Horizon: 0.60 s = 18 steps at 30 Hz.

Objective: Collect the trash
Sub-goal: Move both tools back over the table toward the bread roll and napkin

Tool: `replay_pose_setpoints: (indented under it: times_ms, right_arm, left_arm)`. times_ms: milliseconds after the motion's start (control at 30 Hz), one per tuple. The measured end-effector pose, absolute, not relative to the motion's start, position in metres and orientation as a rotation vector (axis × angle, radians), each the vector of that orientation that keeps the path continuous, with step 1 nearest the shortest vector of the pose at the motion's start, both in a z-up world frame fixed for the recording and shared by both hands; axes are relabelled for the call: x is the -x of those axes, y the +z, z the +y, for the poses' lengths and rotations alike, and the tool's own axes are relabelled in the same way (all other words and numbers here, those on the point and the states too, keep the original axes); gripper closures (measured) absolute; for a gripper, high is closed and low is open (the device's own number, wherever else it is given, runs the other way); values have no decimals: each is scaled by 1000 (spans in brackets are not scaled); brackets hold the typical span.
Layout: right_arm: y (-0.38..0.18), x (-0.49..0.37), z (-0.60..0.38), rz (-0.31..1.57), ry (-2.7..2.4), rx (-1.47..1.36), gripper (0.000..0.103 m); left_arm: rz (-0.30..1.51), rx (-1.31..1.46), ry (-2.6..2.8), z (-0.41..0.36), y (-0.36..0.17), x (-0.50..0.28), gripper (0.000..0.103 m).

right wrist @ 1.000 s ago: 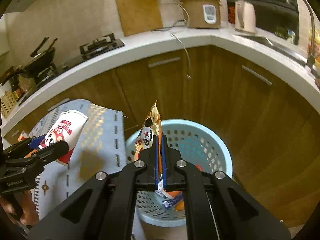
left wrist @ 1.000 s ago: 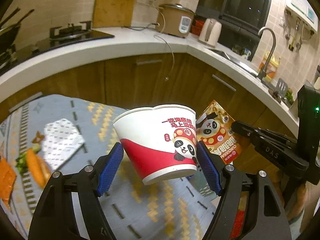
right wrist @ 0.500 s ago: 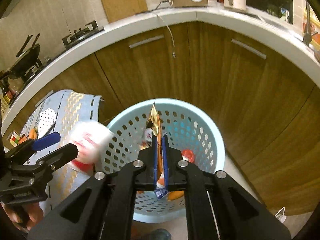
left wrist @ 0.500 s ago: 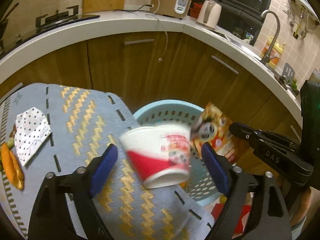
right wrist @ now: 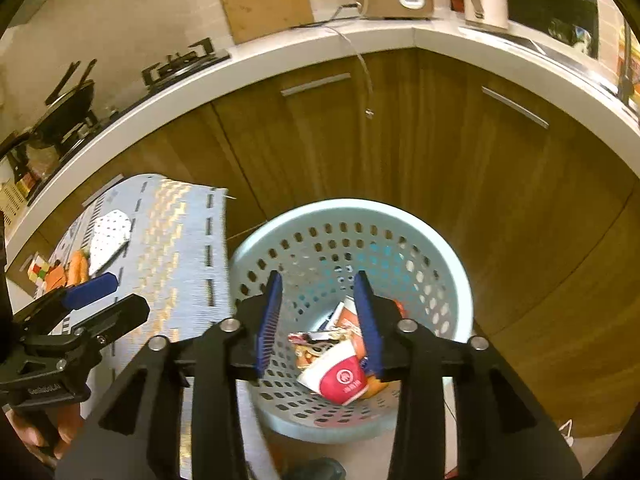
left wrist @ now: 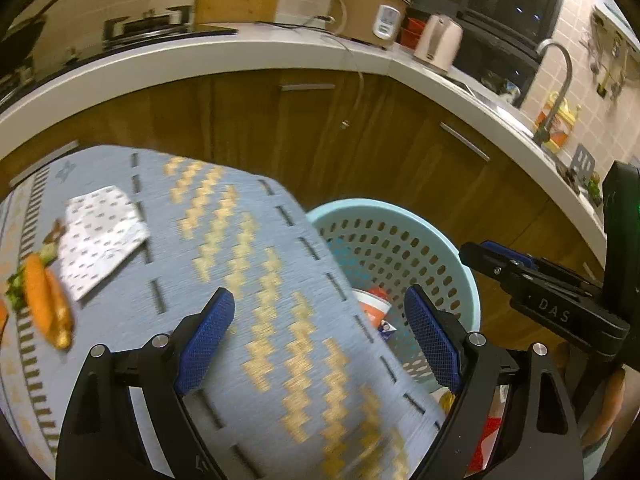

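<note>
A light blue perforated basket [right wrist: 448, 276] stands on the floor by the table; it also shows in the left wrist view [left wrist: 400, 216]. The red and white panda cup [right wrist: 336, 372] and the snack wrapper [right wrist: 316, 342] lie inside it with other trash. My right gripper [right wrist: 318, 320] is open and empty above the basket. My left gripper [left wrist: 320, 340] is open and empty over the table's right edge. A dotted white paper [left wrist: 100, 240] lies on the blue patterned tablecloth [left wrist: 260, 280].
Carrot-like food [left wrist: 44, 300] lies at the table's left edge. Wooden cabinets [right wrist: 400, 140] and a white counter with a rice cooker [left wrist: 368, 12], kettle [left wrist: 438, 42] and stove curve behind. The right gripper's body [left wrist: 560, 304] is at the right of the left view.
My left gripper has opened and the cup has dropped into the basket. My right gripper has opened and let the wrapper fall in. The left gripper has swung back towards the table.
</note>
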State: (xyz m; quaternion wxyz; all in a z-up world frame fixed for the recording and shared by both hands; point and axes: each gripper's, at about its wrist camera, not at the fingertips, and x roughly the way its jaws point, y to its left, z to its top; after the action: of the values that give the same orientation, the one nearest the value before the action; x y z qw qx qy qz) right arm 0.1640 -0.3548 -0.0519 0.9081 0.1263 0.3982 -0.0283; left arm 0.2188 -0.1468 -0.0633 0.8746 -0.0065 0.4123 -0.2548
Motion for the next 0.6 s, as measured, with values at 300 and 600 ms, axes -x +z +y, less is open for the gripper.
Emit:
replay_pose_setpoints:
  times_ms: [300,600]
  right_arm:
    - [-34,-176,-301,794,47,-207,54]
    - [-25,-200,-229,786,162,-94,41]
  left_arm:
    - [780,138,-365,-61,-37,-209,18]
    - [780,231,-207,11,-42,-213,19]
